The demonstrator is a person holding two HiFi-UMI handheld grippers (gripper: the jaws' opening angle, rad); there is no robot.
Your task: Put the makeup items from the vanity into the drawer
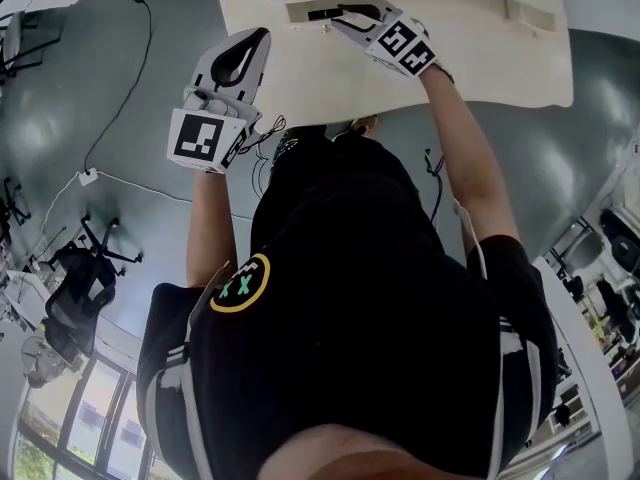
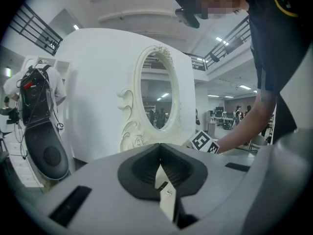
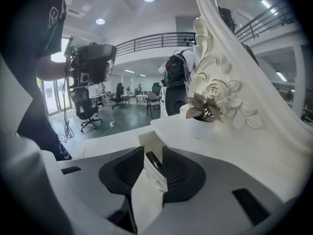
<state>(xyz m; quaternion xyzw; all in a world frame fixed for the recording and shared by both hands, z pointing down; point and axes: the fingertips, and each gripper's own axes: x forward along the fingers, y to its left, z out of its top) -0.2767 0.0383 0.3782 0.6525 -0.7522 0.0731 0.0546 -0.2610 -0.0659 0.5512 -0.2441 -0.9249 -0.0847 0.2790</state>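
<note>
"Tongs nearest us first: what are the left tongs [image 2: 159, 145] doing?"

"Nothing much. The jaws are pressed tip to tip with nothing in them. They hang short of the front edge of the vanity [image 1: 480, 68], at eleven o'clock in the head view."

"And the right tongs [image 3: 153, 151]?"

"At twelve o'clock in that view, nosed into the open drawer [image 3: 141, 140]. The jaws stand a small way apart, and a slim dark tube [image 3: 153, 161] lies between them. Pale gaps show on both sides of it, so I judge the pads aren't pressing. It seems to rest in the drawer by itself."

"So that item is home?"

"It looks so. It lies lengthwise along the jaws, with its far end toward twelve."

"How would it handle if it needs shifting?"

"My guess is light, stiff, glossy and round, so it could roll or squirt out of a hard pinch. Take it across the middle of the barrel, pads square on and gentle. Don't pinch it at an end."

"Anything farther back?"

"A small potted plant [image 3: 204, 112] sits on the top at one o'clock from the right jaws, well apart from the drawer. Behind it rises the carved mirror [image 2: 157, 94]. Whether more makeup waits on the top, I cannot tell."
</note>
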